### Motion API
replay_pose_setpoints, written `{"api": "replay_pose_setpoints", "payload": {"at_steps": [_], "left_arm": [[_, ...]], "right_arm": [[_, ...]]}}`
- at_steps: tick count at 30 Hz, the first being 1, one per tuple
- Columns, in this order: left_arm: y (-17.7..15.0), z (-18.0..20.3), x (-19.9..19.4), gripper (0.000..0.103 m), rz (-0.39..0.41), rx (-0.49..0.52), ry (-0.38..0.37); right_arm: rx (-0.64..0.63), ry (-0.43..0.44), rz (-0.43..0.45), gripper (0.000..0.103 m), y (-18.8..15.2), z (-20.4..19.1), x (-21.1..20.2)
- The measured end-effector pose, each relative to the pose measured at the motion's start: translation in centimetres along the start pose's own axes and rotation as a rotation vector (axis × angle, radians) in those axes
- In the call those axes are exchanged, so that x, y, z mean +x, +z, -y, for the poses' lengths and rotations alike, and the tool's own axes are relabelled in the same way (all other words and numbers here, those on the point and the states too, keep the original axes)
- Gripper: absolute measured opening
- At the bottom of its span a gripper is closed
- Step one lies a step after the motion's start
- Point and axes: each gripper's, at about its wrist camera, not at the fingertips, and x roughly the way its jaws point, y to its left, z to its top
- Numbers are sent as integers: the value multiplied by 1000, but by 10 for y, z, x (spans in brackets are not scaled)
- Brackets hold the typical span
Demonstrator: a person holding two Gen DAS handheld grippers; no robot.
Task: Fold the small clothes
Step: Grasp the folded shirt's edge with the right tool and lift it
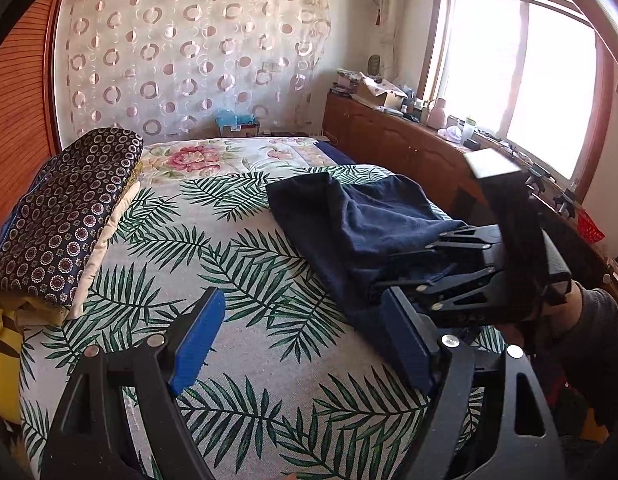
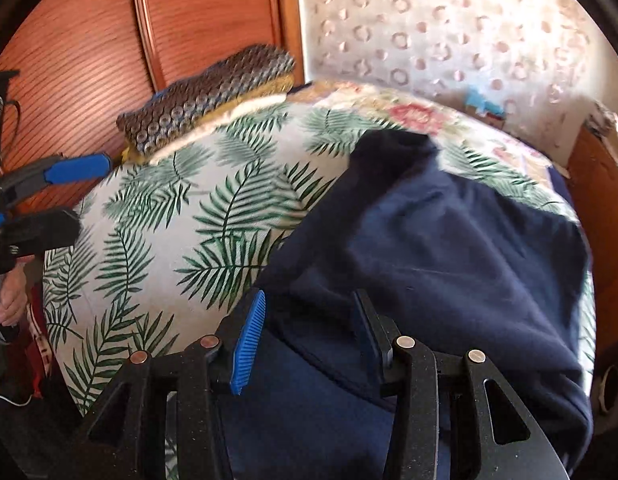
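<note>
A dark blue garment (image 2: 449, 248) lies rumpled on the leaf-print bed (image 1: 237, 272). The right claw (image 2: 309, 340) hovers parted over its near edge, gripping nothing. The left claw (image 1: 309, 344) gapes wide, empty. Pinching 2 layers could drag it askew.

Sunlit window (image 1: 521, 80), wooden cabinet (image 1: 393, 140)

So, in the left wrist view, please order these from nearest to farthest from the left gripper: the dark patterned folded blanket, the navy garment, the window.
1. The navy garment, just right of the left gripper, beside its right pad.
2. The dark patterned folded blanket, at the bed's left edge.
3. The window, on the far right wall.
</note>
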Motion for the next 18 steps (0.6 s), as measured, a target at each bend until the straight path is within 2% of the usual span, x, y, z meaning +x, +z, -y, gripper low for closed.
{"api": "replay_pose_setpoints", "payload": {"at_steps": [4, 8, 9, 10, 11, 13, 15, 17, 18], "left_arm": [[-2, 0, 2, 81, -8, -1, -4], [-3, 2, 5, 81, -13, -1, -6], [-3, 2, 4, 81, -14, -2, -8], [-4, 2, 5, 81, -14, -3, -10], [-4, 2, 5, 81, -16, -4, -10], [-6, 4, 7, 81, -23, 1, -11], [-7, 4, 8, 81, -28, 4, -13], [-8, 5, 8, 81, -29, 4, -17], [-9, 6, 9, 81, -31, 3, -20]], "right_arm": [[-16, -36, -84, 46, 8, 3, 29], [-35, -41, -95, 46, 16, -1, 36], [-35, -40, -95, 41, 16, -2, 36], [-37, -46, -92, 23, 15, 0, 34], [-36, -56, -90, 17, 16, 1, 33], [-13, -66, -64, 11, 16, 10, 17], [-15, -124, 11, 10, 18, 14, -4], [20, -122, 54, 10, 24, 28, -23], [30, -149, 82, 10, 29, 35, -33]]}}
